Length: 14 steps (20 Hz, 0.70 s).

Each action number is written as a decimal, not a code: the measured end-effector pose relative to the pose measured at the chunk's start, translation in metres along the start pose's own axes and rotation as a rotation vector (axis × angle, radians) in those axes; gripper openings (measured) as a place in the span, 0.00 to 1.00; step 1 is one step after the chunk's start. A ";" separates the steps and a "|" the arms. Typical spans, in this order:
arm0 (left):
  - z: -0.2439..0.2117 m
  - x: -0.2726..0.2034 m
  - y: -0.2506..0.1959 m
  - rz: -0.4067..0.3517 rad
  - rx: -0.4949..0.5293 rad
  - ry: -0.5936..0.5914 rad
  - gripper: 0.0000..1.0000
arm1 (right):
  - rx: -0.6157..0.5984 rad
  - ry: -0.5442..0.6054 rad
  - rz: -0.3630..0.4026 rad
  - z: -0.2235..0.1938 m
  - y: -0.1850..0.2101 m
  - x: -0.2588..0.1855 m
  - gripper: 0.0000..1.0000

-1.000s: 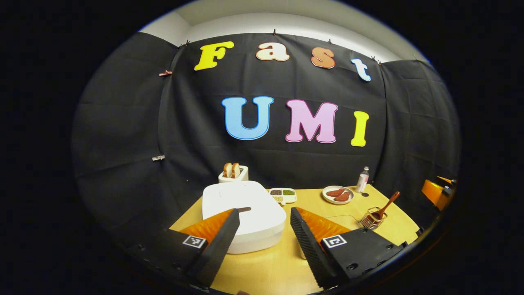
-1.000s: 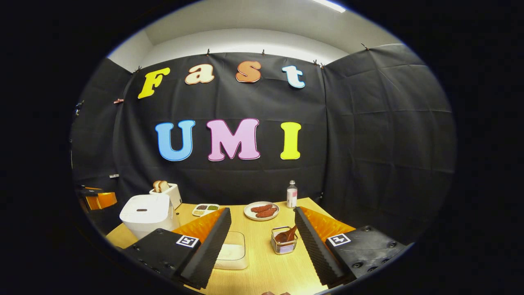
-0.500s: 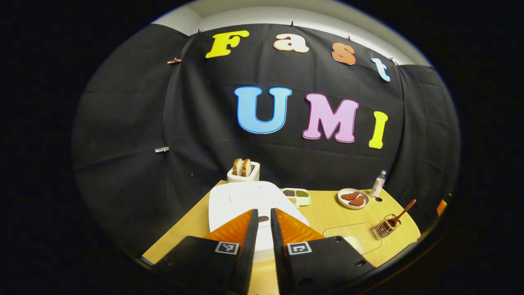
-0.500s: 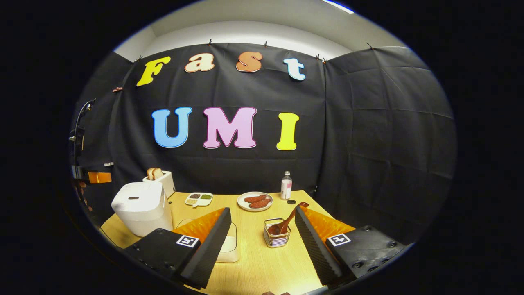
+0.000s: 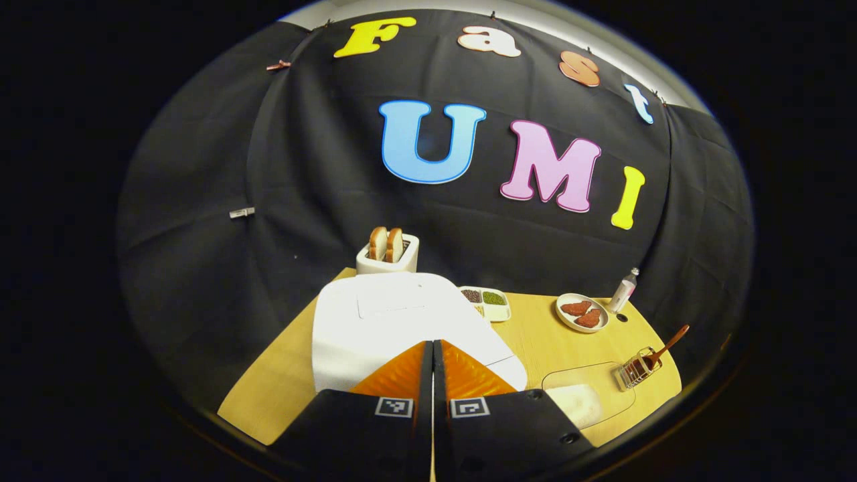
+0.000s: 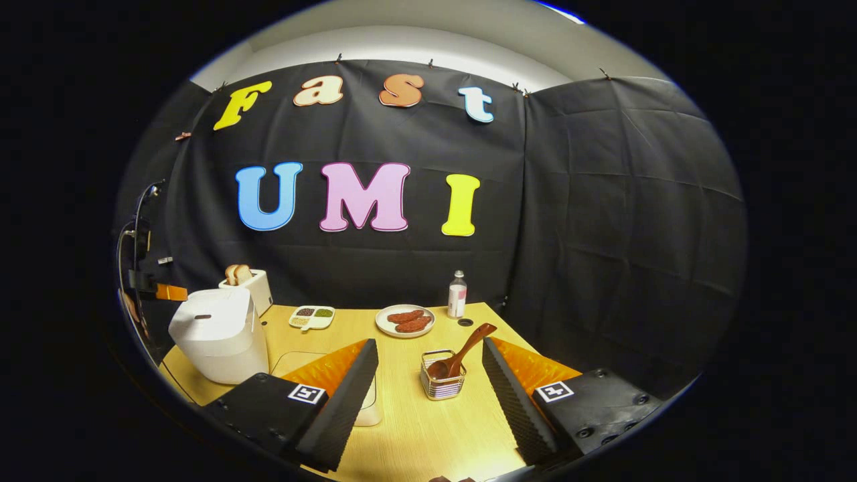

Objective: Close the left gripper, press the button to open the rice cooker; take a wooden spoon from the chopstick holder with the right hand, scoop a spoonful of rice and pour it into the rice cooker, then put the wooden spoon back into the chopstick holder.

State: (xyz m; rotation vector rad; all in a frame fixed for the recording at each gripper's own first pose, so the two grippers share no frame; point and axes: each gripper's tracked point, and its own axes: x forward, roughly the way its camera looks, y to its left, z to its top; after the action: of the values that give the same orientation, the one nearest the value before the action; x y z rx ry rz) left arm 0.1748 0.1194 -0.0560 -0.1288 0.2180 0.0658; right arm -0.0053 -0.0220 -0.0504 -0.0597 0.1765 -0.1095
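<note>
The white rice cooker (image 5: 395,321) stands at the table's left with its lid down; it also stands at the left of the right gripper view (image 6: 214,331), with a dark button (image 6: 202,316) on top. My left gripper (image 5: 432,347) is shut with nothing in it, just above the cooker's front top, and hides the button. A wooden spoon (image 6: 463,347) leans in the wire chopstick holder (image 6: 442,385). My right gripper (image 6: 429,344) is open, with the holder ahead between its fingers and apart from them. A clear rice container (image 5: 584,400) lies right of the cooker.
A toaster (image 5: 387,253) with bread stands behind the cooker. A divided tray (image 5: 487,303) of beans, a plate (image 5: 581,312) of meat and a small bottle (image 5: 622,290) line the table's back. The black cloth wall stands close behind the table.
My left gripper has gone from open to shut and moved in over the cooker's front top. The right gripper has drifted a little, so the holder now sits between its fingers.
</note>
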 end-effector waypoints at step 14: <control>-0.037 0.042 0.008 0.004 0.006 0.096 0.07 | -0.038 0.051 -0.035 -0.008 -0.003 0.001 0.98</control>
State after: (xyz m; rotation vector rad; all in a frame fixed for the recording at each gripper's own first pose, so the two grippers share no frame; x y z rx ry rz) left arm 0.2077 0.1243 -0.1018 -0.1253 0.3145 0.0631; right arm -0.0059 -0.0253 -0.0586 -0.0982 0.2288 -0.1421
